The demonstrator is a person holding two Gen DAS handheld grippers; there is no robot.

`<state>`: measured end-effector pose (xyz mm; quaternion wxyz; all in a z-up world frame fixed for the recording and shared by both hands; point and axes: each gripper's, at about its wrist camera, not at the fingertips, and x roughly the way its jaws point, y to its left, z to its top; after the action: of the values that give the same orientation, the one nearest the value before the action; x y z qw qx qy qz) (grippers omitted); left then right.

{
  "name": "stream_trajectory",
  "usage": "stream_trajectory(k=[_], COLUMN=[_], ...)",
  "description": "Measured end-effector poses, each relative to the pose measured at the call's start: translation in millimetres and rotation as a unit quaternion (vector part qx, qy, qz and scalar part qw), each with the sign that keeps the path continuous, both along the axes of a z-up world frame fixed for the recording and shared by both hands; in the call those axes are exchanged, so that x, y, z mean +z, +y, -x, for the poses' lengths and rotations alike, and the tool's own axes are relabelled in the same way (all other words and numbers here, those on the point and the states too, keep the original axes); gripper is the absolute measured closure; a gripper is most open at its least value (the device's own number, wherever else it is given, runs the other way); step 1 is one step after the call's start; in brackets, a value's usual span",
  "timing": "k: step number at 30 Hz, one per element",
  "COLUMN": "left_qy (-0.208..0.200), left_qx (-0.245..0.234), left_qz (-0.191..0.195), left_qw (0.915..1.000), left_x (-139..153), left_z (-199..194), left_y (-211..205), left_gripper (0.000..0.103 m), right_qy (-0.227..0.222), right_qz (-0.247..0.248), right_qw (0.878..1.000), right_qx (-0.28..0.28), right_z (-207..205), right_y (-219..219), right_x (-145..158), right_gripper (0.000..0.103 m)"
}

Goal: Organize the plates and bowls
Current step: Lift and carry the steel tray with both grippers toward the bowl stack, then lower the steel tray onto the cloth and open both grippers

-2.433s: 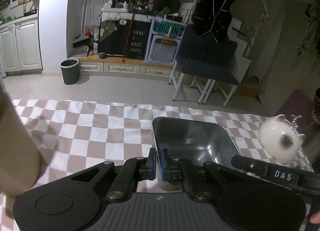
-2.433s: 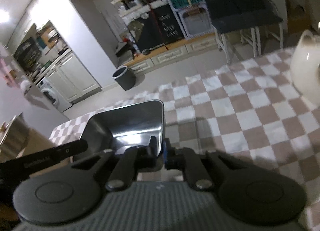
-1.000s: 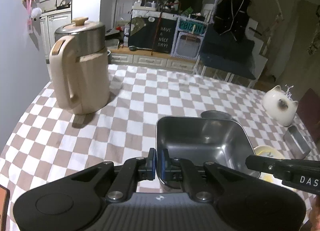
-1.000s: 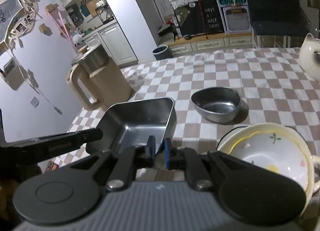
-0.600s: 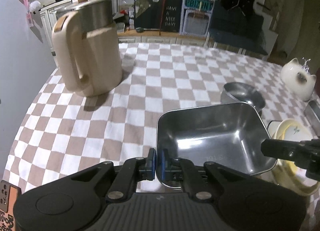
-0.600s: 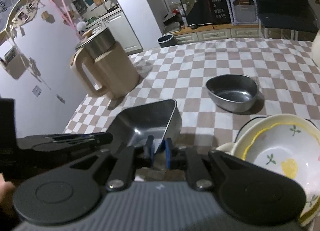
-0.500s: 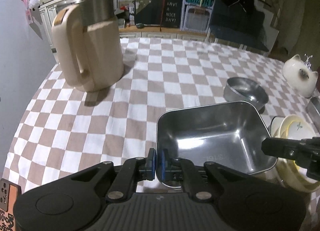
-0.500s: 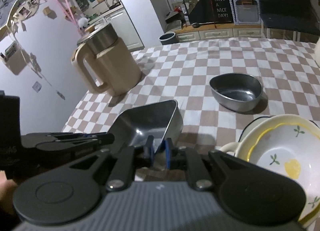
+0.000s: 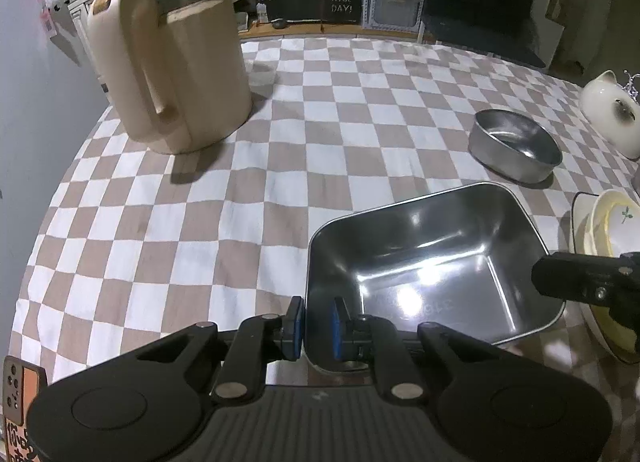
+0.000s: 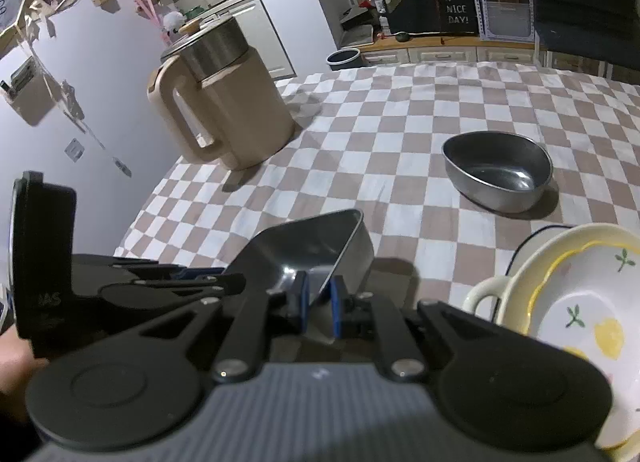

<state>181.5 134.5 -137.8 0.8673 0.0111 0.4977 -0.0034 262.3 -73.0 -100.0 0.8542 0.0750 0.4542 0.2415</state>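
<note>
A rectangular steel tray (image 9: 432, 270) sits low on the checked cloth (image 9: 248, 190), held at two sides. My left gripper (image 9: 316, 328) straddles its near-left rim; its jaws are opening and the blue pads stand a little off the wall between them. My right gripper (image 10: 319, 302) is shut on the tray (image 10: 312, 246) at the opposite corner, and one of its fingers (image 9: 580, 282) shows at the tray's right rim. A round steel bowl (image 9: 514, 146) stands beyond the tray. A yellow-rimmed ceramic bowl (image 10: 580, 302) lies stacked in a larger handled dish at the right.
A tall beige jug (image 9: 172, 62) with a steel lid stands at the far left of the table. A white cat-shaped pot (image 9: 612, 118) is at the far right. A phone (image 9: 20, 394) lies at the near-left edge. A wall runs along the table's left side.
Both grippers brought the tray down from the air to the cloth beside the ceramic bowl. The left gripper's pads have parted slightly from the rim; the right gripper's grip looks unchanged.
</note>
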Motion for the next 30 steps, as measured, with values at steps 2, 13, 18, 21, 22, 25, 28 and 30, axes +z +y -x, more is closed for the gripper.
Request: stream_trajectory(k=[2, 13, 18, 21, 22, 25, 28, 30], left_qy=[0.005, 0.011, 0.010, 0.011, 0.011, 0.011, 0.013, 0.013], left_qx=[0.001, -0.002, -0.005, -0.007, -0.007, -0.007, -0.008, -0.009], left_qz=[-0.001, -0.008, -0.005, -0.002, -0.002, -0.002, -0.003, -0.003], left_qw=[1.0000, 0.9999, 0.9999, 0.9999, 0.9999, 0.9999, 0.9999, 0.9999], left_x=[-3, -6, -6, -5, -5, -4, -5, -5], left_z=[-1, -1, 0, 2, 3, 4, 4, 4], left_y=[1, 1, 1, 1, 1, 1, 1, 1], left_gripper=[0.089, 0.082, 0.082, 0.081, 0.081, 0.080, 0.080, 0.080], right_qy=[0.003, 0.026, 0.039, 0.058, 0.065, 0.076, 0.083, 0.086], right_qz=[0.003, 0.019, 0.037, 0.045, 0.047, 0.052, 0.059, 0.062], right_qw=[1.000, 0.999, 0.998, 0.997, 0.997, 0.996, 0.995, 0.994], right_qx=[0.003, 0.004, 0.008, 0.006, 0.005, 0.006, 0.008, 0.009], right_z=[-2, -6, -7, -9, -10, -10, -9, -9], right_y=[3, 11, 15, 15, 15, 17, 21, 22], right_x=[-2, -15, -22, -29, -32, -37, -42, -44], right_gripper=[0.089, 0.089, 0.089, 0.089, 0.089, 0.089, 0.089, 0.088])
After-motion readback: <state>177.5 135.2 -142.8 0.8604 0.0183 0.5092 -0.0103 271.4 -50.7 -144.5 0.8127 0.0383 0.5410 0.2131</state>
